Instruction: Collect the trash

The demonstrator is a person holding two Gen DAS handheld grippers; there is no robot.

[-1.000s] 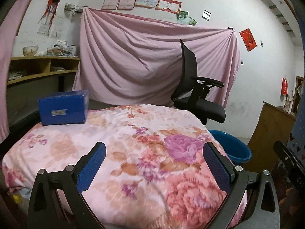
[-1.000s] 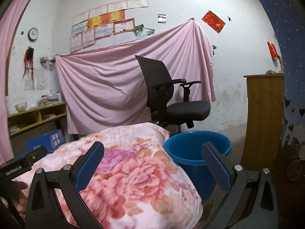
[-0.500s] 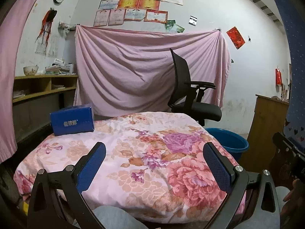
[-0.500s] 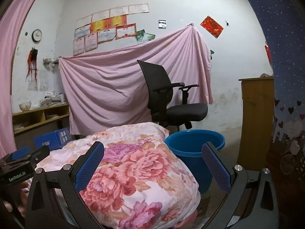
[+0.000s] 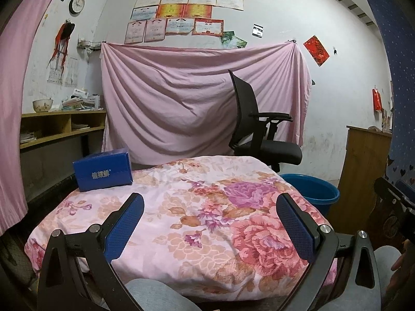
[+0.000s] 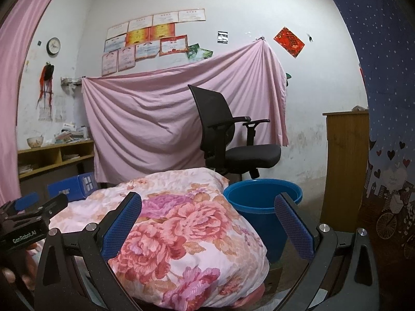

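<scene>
I'm looking into a lived-in room of a home, serving as bedroom and study. A floral quilt (image 5: 197, 223) is covering a raised surface in front of me, and a pink sheet (image 5: 197, 103) is hanging across the whitewashed back wall. Certificates (image 5: 179, 18) and a round clock (image 5: 76, 4) are hanging above it, a red paper decoration (image 6: 289, 42) to the right. A black office chair (image 6: 228, 140) is standing by a blue plastic bucket (image 6: 262, 207), and a wooden shelf (image 5: 59, 127) is carrying a bowl (image 5: 42, 105) and stacked papers.
</scene>
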